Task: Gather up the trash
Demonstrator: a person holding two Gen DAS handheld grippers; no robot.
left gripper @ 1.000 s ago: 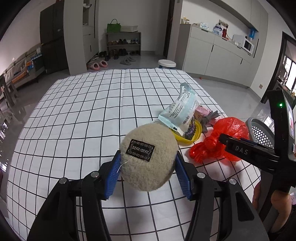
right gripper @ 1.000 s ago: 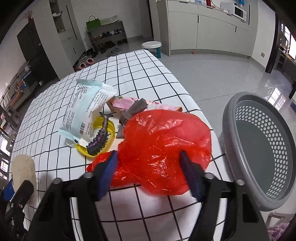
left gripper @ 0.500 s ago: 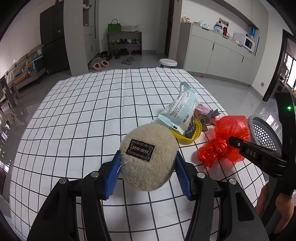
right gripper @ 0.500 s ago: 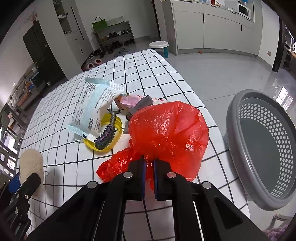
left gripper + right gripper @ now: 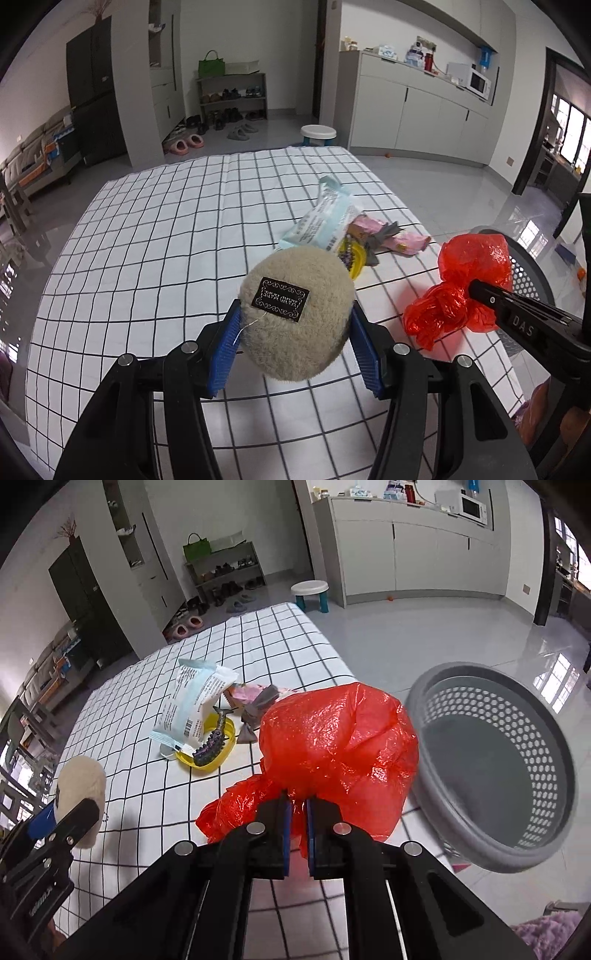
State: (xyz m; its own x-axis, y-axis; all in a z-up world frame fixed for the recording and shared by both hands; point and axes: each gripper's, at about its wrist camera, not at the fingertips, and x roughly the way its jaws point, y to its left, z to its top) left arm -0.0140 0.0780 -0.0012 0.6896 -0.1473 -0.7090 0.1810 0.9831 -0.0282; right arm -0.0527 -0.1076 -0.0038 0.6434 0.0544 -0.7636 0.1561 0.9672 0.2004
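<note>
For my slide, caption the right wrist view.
Right gripper pinches red plastic bag beside grey basket.

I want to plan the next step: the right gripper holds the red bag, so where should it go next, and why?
Probably carry the red bag sideways over the grey basket before releasing. The right gripper is shut on it, and the basket stands open beside the table edge.

Fuzzy, crinkly, shiny: textures all over the place here

Between the left jaws there's a beige plush ball (image 5: 295, 317), matt and woolly, with a woven black label. The right jaws pinch a thin red plastic bag (image 5: 340, 746), glossy and crumpled. Beyond it, a matt grey perforated plastic basket (image 5: 480, 853). Further ahead, a smooth printed plastic wrapper (image 5: 195, 709) and glossy yellow plastic lid (image 5: 229, 746) on the matt checked cloth (image 5: 155, 236). The floor's polished, mirror-shiny.
</note>
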